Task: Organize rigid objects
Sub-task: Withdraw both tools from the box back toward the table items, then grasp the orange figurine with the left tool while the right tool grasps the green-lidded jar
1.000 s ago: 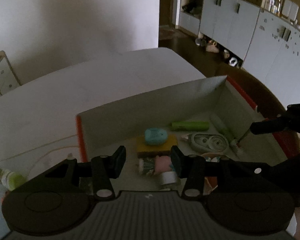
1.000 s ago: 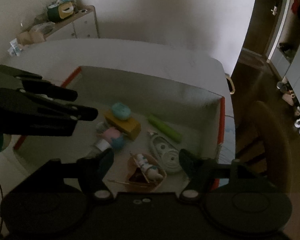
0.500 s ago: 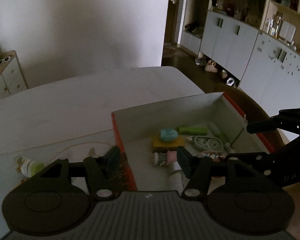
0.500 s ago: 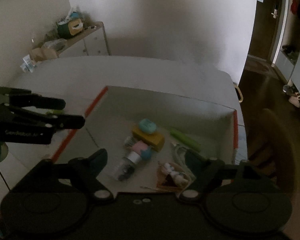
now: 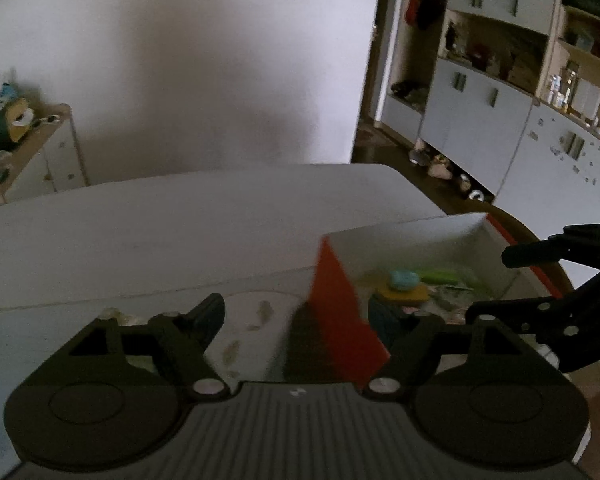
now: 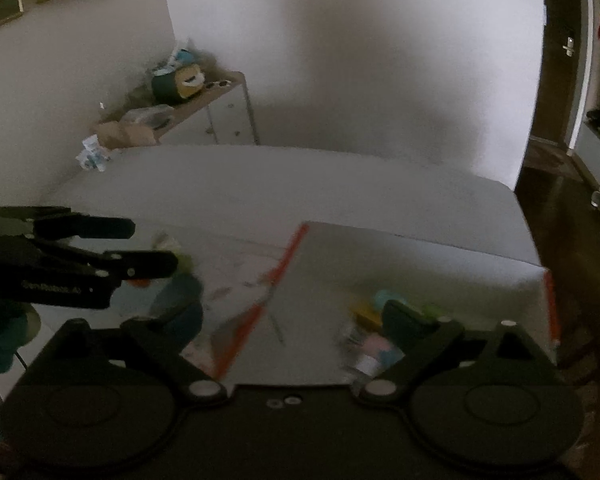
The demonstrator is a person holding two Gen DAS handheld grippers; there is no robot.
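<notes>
A shallow white box (image 5: 404, 236) with orange edges (image 5: 340, 312) sits on the white table (image 5: 180, 224). Inside lie a blue oval piece (image 5: 403, 279) on a yellow block (image 5: 406, 295), a green tube (image 5: 440, 277) and a pink item (image 6: 374, 346). My left gripper (image 5: 296, 316) hangs over the box's left wall, jaws opening, with nothing pressed between them. My right gripper (image 6: 294, 316) hovers above the box's near left part (image 6: 420, 256), also opening, nothing gripped. Each gripper shows in the other view: the right gripper (image 5: 492, 284) and the left gripper (image 6: 148, 244).
Blurred green and teal items (image 6: 182, 276) lie on the table left of the box. A low cabinet (image 6: 220, 96) with clutter stands against the far wall. Tall cupboards (image 5: 480, 112) line the right side, with a wooden chair back (image 5: 558, 280) beyond the box.
Both grippers have drawn back and up from inside the box and shifted left, so the box now sits to the right. Both pairs of jaws have spread wider.
</notes>
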